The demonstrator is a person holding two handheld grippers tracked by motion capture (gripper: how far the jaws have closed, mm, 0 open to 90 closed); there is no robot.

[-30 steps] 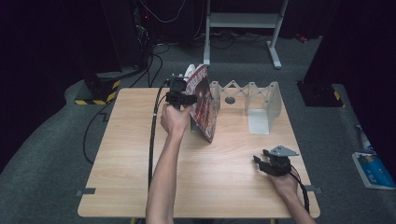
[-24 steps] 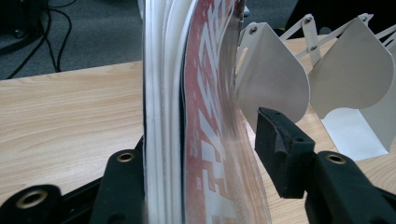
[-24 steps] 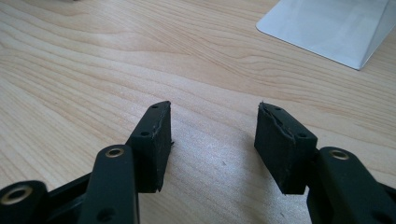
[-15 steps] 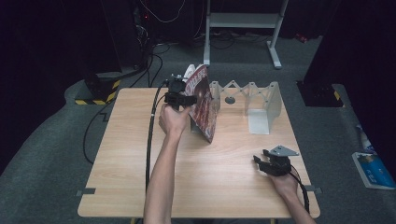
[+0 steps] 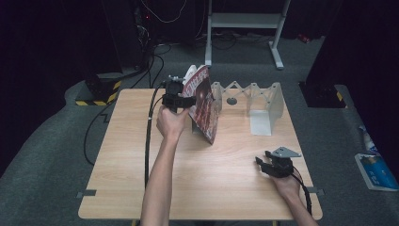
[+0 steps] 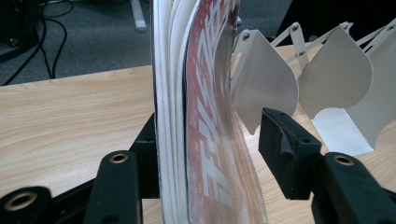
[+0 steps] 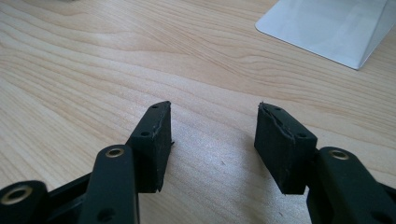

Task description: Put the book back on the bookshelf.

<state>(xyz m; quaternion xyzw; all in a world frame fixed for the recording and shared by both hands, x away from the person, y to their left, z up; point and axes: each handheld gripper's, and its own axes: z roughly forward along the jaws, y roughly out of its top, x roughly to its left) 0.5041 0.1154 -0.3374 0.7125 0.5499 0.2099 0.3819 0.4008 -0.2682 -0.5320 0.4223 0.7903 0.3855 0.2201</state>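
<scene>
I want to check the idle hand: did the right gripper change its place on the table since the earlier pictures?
No. The right gripper lies at the same spot near the table's right front edge, equally far in front of the white folding rack.

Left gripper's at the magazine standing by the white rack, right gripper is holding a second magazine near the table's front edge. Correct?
Not quite. The right gripper holds nothing: in the right gripper view its jaws stand open over bare table. The rest holds: the left gripper is at the magazine by the rack.
</scene>
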